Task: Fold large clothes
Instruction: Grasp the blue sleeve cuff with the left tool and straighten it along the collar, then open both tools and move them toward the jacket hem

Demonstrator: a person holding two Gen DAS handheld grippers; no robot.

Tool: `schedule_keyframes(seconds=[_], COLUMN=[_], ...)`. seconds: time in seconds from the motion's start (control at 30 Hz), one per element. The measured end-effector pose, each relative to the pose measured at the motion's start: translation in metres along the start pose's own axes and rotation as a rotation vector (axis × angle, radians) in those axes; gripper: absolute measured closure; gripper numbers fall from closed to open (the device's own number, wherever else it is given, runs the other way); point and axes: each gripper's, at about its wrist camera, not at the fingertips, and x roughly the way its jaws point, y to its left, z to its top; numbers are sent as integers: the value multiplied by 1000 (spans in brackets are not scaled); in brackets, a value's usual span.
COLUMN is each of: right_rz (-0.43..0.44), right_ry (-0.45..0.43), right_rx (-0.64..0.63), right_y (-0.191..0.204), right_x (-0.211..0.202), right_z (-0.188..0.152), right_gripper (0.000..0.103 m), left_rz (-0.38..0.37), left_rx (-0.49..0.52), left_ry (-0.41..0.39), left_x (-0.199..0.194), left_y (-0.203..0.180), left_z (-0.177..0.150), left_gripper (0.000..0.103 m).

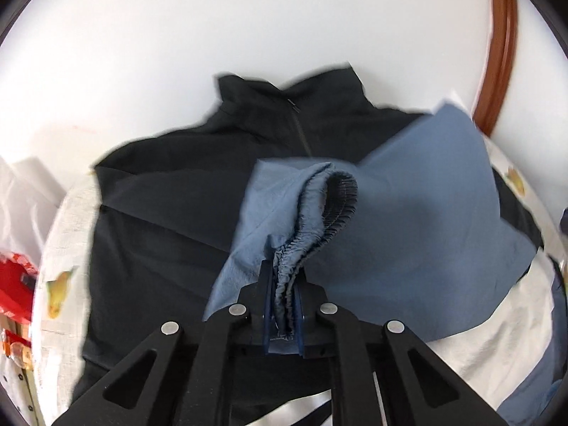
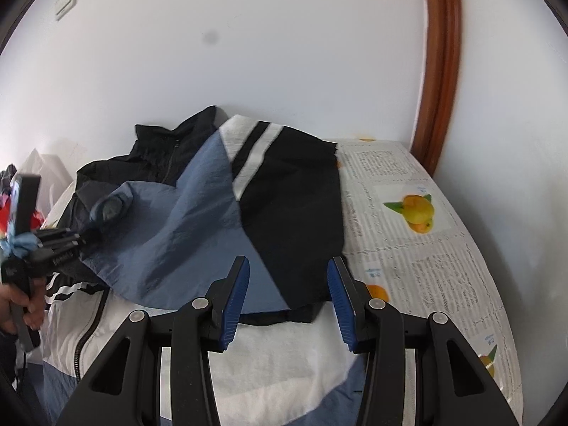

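Note:
A large zip-up jacket in black, blue and white panels (image 2: 291,209) lies on a table. In the left wrist view my left gripper (image 1: 284,305) is shut on the elastic cuff of the blue sleeve (image 1: 319,220) and holds it up over the jacket's black chest (image 1: 170,195). The same gripper shows at the left of the right wrist view (image 2: 60,245). My right gripper (image 2: 287,301) is open and empty, just above the folded black and blue sleeve, its blue pads (image 2: 234,301) apart on either side.
The table wears a cloth printed with newsprint and oranges (image 2: 419,209). A white wall stands close behind, with a brown wooden door frame (image 2: 440,71) at the right. Red items (image 1: 14,284) and a white bag (image 1: 28,191) sit at the left.

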Motion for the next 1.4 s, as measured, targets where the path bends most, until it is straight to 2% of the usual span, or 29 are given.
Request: schedule_keyframes(seconds=[0.1, 0.23, 0.4, 0.47, 0.57, 0.77, 0.9, 1.07, 1.17, 1.4], right_rz=[-3, -7, -46, -56, -88, -114, -136, -113, -156, -118], right_ry=[-11, -1, 40, 58, 85, 137, 127, 112, 84, 119], right_rx=[-28, -25, 2, 13, 39, 30, 2, 29, 22, 51], right_y=[11, 17, 14, 11, 5, 2, 4, 1, 1, -6], right_x=[3, 20, 47, 57, 72, 88, 77, 51, 29, -19], right_z=[8, 16, 16, 13, 8, 0, 1, 1, -3, -29], right_gripper=[58, 58, 58, 57, 57, 56, 56, 56, 56, 56], left_rz=[26, 67, 114, 108, 89, 104, 115, 127, 121, 114], left_rx=[-63, -130, -193, -219, -238, -230, -220, -223, -213, -228], left_ry=[-33, -37, -17, 12, 51, 52, 29, 11, -7, -27], left_x=[-16, -24, -20, -14, -4, -2, -13, -38, -58, -110], left_y=[29, 63, 100, 112, 118, 117, 116, 118, 118, 117], left_z=[2, -4, -18, -24, -30, -35, -35, -40, -46, -72], left_gripper=[93, 93, 93, 93, 91, 83, 80, 80, 80, 80])
